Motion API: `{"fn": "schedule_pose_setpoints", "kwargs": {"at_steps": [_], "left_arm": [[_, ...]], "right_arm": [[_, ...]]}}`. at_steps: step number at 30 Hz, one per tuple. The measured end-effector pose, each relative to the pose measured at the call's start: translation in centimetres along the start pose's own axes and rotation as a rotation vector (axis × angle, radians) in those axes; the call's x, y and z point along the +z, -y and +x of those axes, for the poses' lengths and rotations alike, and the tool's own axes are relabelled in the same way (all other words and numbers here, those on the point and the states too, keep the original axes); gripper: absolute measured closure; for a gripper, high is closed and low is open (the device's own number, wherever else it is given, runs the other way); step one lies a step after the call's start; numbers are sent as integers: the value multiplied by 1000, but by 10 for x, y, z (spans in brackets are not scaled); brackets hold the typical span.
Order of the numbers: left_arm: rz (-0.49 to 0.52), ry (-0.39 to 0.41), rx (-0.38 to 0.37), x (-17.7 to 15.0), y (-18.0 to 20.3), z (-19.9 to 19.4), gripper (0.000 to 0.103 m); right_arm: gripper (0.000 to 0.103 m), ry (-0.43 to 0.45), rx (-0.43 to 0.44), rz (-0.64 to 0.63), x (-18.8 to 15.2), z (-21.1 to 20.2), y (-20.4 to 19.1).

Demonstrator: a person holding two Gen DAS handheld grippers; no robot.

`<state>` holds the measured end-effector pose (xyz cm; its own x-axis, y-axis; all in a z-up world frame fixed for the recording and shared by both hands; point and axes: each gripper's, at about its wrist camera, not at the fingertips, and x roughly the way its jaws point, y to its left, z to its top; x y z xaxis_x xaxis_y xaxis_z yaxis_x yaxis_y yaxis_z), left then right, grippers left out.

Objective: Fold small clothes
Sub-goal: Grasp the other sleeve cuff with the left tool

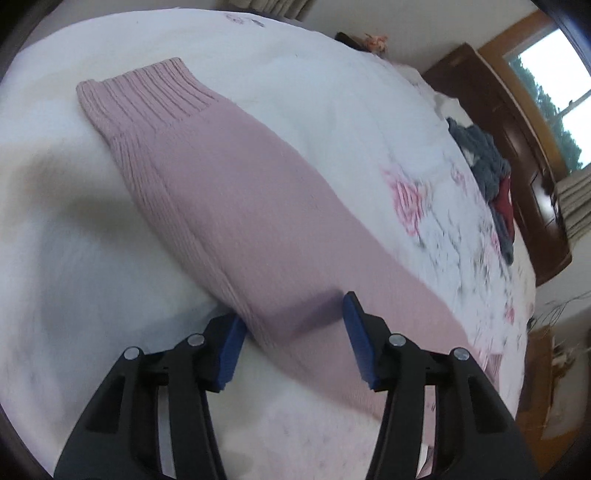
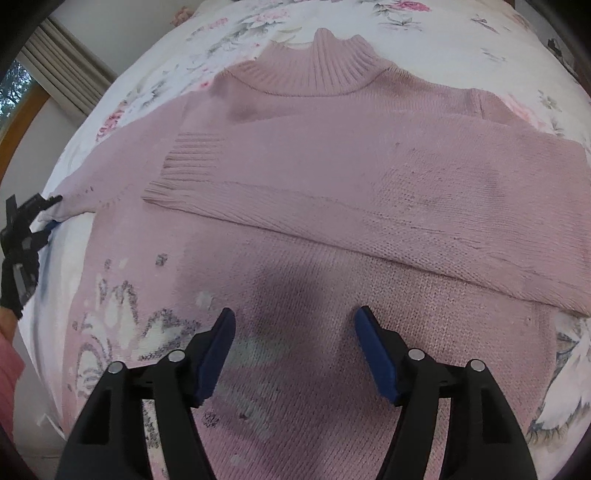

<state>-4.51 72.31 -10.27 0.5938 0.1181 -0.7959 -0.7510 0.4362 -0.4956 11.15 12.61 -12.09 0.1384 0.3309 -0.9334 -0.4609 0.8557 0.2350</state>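
Lying flat on the floral bedspread (image 2: 236,33), pink knit sweater (image 2: 332,206), 1 sleeve folded across; both grippers' fingers spread.

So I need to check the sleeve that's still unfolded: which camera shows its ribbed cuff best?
The left wrist view. The cuff lies in full sight there, ribs sharp, on the bed, with the open left gripper straddling the sleeve. The right wrist view shows only that sleeve's near stretch at its left edge; the cuff is out of sight.

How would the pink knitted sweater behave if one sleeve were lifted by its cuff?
The sweater would probably droop limply: its knit lies flat and creased on the bed. Its sleeve looks thick, so likely weighty, and unlikely to slip.
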Motion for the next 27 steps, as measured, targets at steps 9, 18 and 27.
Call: {"fn": "schedule_pose_setpoints", "kwargs": {"at_steps": [9,18,27], "left_arm": [[100,72,64,4,5,-13,77],[310,168,13,-9,63,-48,95],[529,140,-197,-81,160,-64,96]], "right_arm": [[26,-7,-21,-37,-1,8,-9],[27,-7,32,12,-4,3,1],[27,0,54,22,-15,-8,11]]}}
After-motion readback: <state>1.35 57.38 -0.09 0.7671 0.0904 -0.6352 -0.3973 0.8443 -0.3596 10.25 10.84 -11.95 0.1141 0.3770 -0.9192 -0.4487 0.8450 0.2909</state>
